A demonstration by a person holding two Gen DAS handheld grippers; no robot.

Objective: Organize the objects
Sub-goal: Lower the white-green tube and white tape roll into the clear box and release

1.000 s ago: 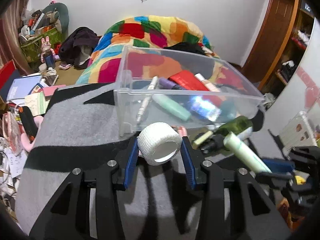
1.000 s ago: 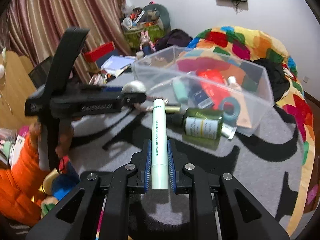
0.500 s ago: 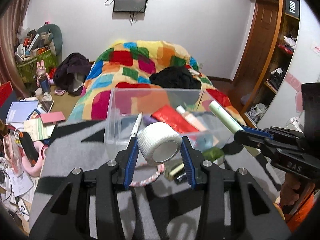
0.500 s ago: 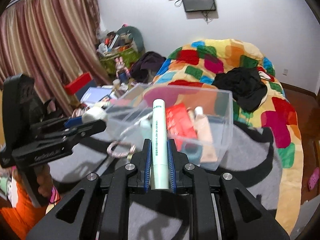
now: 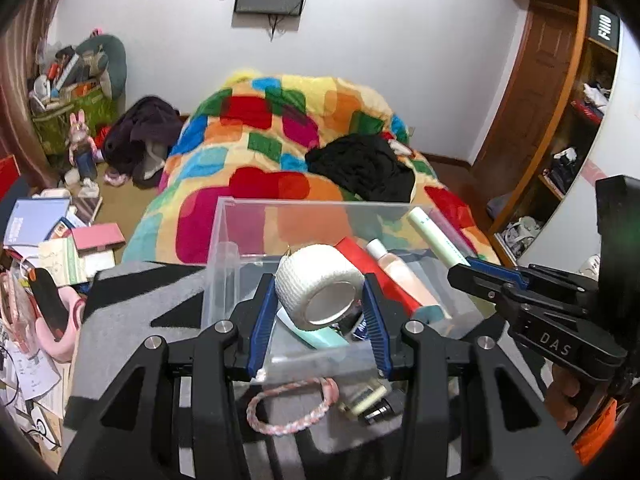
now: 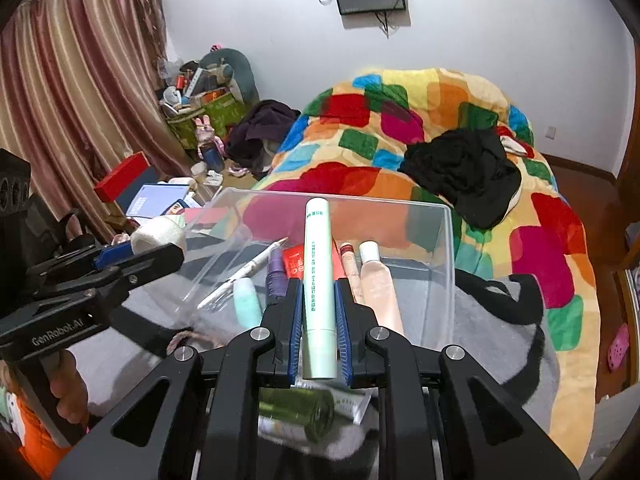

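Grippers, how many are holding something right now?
2. The left gripper holds a white tape roll over the clear box. The right gripper pinches a pale green tube over it too.

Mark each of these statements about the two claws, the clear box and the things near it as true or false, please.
1. The left claw holds a white tape roll. True.
2. The right claw is empty. False: it is shut on a pale green tube.
3. The clear plastic box has nothing inside. False: a red packet, a pen, a pink bottle and other items lie in it.
4. A pink braided cord lies outside the box, on the grey blanket. True.
5. The green glass bottle is already in the box. False: it lies on the blanket, below the right claw.
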